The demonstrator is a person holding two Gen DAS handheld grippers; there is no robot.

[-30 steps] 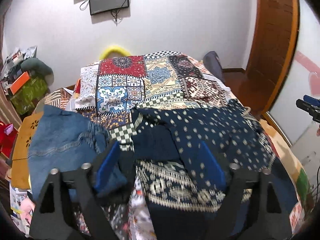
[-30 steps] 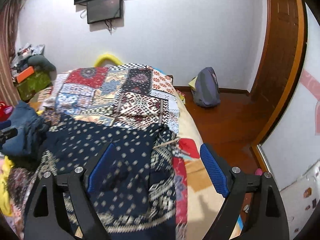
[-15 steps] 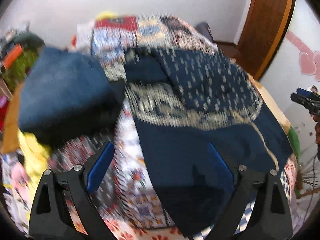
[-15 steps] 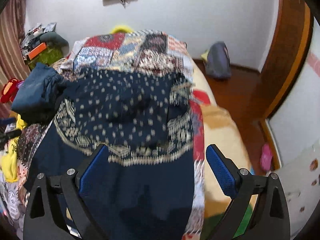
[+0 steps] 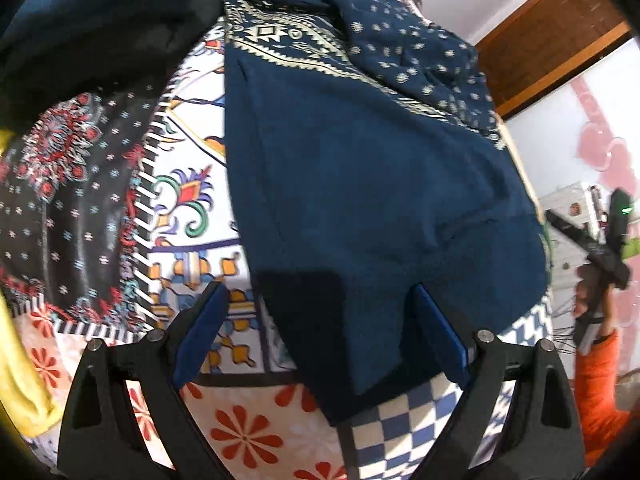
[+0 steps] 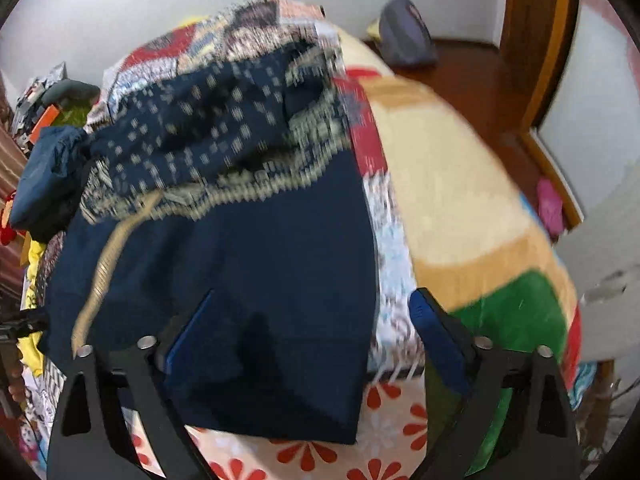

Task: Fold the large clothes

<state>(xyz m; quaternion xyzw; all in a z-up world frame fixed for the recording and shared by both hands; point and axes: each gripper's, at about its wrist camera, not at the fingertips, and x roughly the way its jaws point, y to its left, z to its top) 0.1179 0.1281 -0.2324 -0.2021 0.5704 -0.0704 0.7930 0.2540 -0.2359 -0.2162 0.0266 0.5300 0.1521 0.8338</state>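
Observation:
A large navy garment [image 5: 360, 168] with a cream patterned band and a dotted upper part lies spread on the patchwork bed cover [image 5: 188, 216]. Its plain lower end points at me. My left gripper [image 5: 320, 324] is open, just above the garment's near left corner, blue pads either side of it. My right gripper [image 6: 312, 328] is open over the garment [image 6: 248, 248] near its right edge. The right gripper also shows at the right edge of the left wrist view [image 5: 600, 248].
A folded blue denim pile [image 6: 44, 176] sits left of the garment, with yellow cloth [image 5: 20, 376] beside it. The bed's right side drops to a wooden floor [image 6: 472, 76] with a grey bag [image 6: 404, 36]. A wooden door frame [image 6: 536, 36] stands at the right.
Both grippers have dropped and tilted down toward the near end of the navy garment. The wall and screen have gone out of the left view. Both stay open.

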